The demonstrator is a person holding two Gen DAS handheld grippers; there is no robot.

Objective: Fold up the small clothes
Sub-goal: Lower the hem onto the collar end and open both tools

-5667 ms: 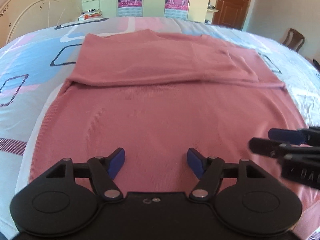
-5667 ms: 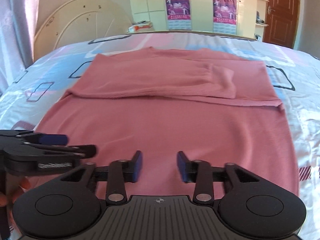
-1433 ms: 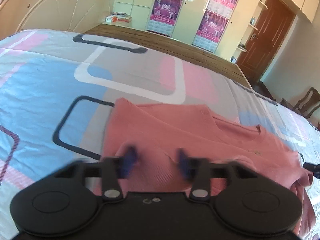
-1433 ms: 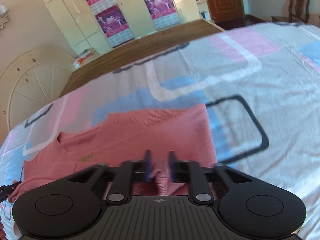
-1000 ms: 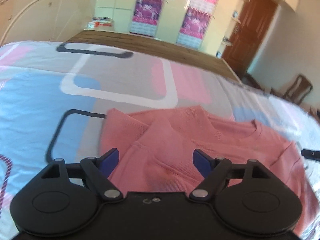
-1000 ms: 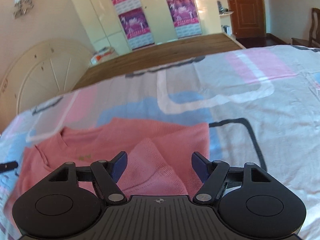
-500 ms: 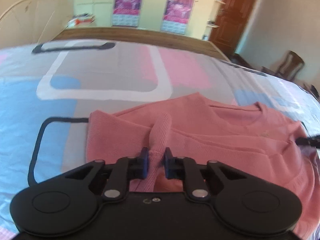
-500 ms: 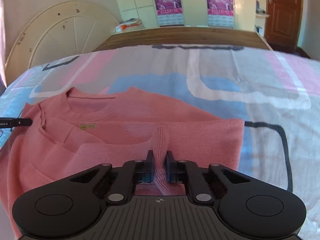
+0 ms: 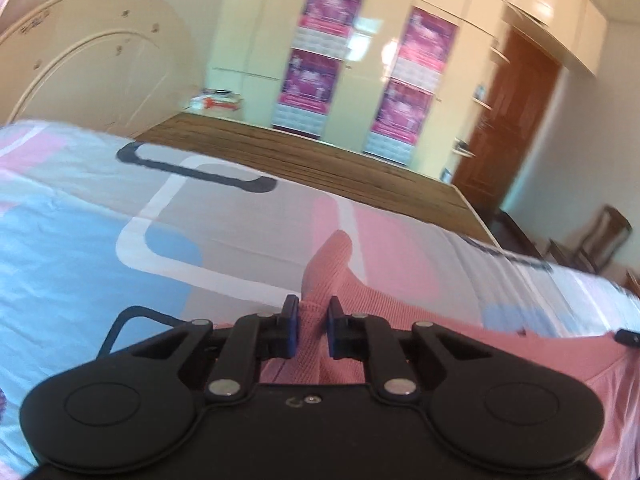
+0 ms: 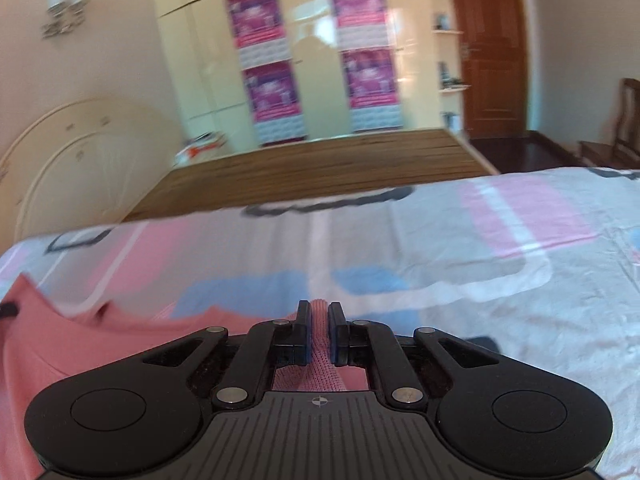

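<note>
The pink knit sweater (image 9: 420,320) hangs lifted above the patterned bedsheet (image 9: 80,240). My left gripper (image 9: 311,312) is shut on a bunched fold of the sweater, which sticks up between the blue pads. My right gripper (image 10: 318,320) is shut on another pinch of the sweater (image 10: 100,340), whose fabric stretches away to the left. Most of the sweater is hidden below both grippers. The right gripper's fingertip shows at the left view's right edge (image 9: 626,337).
The bedsheet (image 10: 480,280) spreads ahead of both grippers. A wooden bed board (image 10: 320,168) lies beyond it. A cream headboard (image 9: 92,80) stands at the left, cupboards with purple posters (image 10: 312,60) behind, a brown door (image 9: 512,128) and a chair (image 10: 624,128) at the right.
Both grippers, shut on the sweater, have lifted it off the bed. The views tilt upward, so less of the sweater and more of the room shows.
</note>
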